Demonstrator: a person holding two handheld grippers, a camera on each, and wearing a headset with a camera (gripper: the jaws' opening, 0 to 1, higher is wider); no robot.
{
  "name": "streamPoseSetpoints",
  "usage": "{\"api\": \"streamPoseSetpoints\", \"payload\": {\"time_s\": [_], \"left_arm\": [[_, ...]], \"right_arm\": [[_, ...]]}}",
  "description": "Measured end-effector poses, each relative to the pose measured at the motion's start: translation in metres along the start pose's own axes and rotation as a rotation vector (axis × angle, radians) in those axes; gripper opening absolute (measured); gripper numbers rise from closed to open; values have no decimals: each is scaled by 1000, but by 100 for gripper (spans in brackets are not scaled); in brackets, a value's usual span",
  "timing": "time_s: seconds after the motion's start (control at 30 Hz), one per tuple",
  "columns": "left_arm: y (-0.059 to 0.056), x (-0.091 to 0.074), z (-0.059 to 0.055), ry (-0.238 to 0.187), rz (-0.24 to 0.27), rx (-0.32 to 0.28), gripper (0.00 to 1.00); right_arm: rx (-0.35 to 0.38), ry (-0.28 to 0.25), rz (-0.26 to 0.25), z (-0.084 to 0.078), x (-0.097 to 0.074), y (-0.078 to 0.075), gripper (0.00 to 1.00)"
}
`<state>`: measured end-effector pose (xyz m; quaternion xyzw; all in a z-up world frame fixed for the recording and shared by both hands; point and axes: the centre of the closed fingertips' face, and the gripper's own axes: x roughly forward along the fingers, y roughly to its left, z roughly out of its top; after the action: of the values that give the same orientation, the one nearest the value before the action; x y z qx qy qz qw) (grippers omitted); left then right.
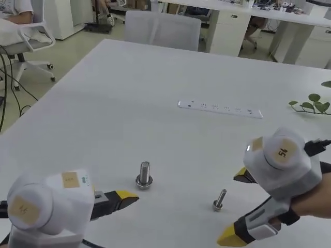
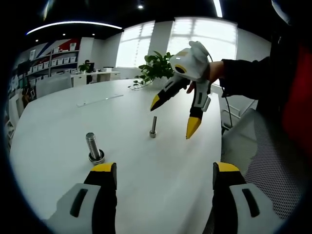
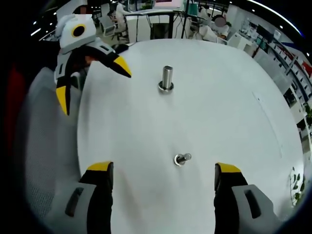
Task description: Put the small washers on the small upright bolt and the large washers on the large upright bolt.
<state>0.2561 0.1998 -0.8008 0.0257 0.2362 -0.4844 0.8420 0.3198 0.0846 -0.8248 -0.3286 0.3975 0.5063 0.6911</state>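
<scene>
A: Both tools are up over the bench (image 1: pixel 155 82) and nothing's gripped! The left gripper (image 2: pixel 165 168) has its fingers (image 2: pixel 103 175) spread wide and empty, aimed past the large bolt (image 2: pixel 94 147).

B: Same on the other side. The right gripper (image 3: pixel 164 167) is wide apart too, holding nothing, and the small bolt (image 3: pixel 182 158) sits between its yellow tips, a little ahead of them.

A: That's my worry. That small bolt is slender and stands on its head. In the head view the right gripper hangs just beside it. One brush from a fingertip and I'd expect it to topple and roll.

B: The large bolt looks steadier, broad at the foot, near the left gripper but apart from it. The other hazard, I'd say, is a mix-up. A small washer likely won't drop over the thick thread, and a large one would sit sloppy on the thin one.

A: And thin rings on a smooth bench are slippery to pinch. One could skid away.

B: Count it up?

A: Bolts: two, one large and one small, standing apart. Grippers: two, both spread with nothing in them. One power strip (image 1: pixel 220 108) further back, one plant (image 1: pixel 313 103) at the edge.

B: Washers?

A: There's a ring around the foot of each bolt. It could be a washer or the bolt's own head, too small to tell. I can't give a number.
</scene>
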Motion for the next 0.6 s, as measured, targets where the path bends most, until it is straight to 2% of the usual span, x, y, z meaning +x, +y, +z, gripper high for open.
{"api": "streamPoseSetpoints", "payload": {"time_s": [0.33,0.43,0.6], "left_arm": [[1,-3,6,5,-4,14,81],[1,-5,7,3,-2,19,81],[0,-7,7,3,-1,25,81]], "right_arm": [[32,-52,-13,-2,-12,10,86],[49,-77,-9,-4,-13,18,86],[63,-86,-9,-10,-12,27,86]]}}
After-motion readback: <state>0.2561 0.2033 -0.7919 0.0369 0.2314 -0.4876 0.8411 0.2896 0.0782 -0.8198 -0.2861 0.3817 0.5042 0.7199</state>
